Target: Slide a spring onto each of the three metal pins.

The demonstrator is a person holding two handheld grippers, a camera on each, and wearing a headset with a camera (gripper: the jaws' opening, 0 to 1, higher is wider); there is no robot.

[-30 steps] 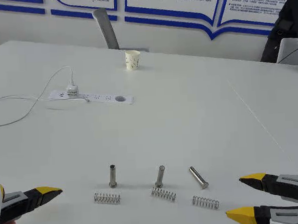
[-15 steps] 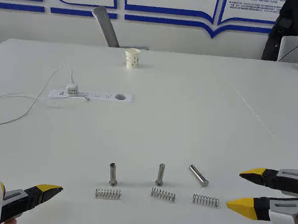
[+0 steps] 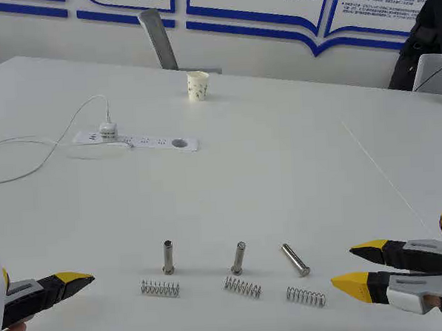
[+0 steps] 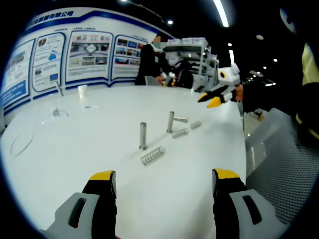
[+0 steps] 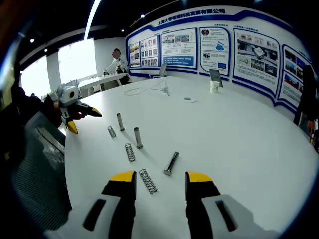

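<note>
Head view: the rightmost spring point(image 3: 306, 297) is being faced on the tabletop point(image 3: 280, 170) by the nearer right gripper point(image 3: 343, 266), jaws spread. Left gripper view: the left gripper point(image 4: 164, 174) is being held open, well apart. Right gripper view: that spring is being seen lengthwise, just ahead.

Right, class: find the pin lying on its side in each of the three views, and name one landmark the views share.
Head view: the pin lies lower right of centre, rightmost of the three.
Left gripper view: the pin lies just above centre, farthest of the three.
Right gripper view: the pin lies below centre, just ahead of the jaws.
Shared landmark: the cup, far beyond the pin in each view.
</note>
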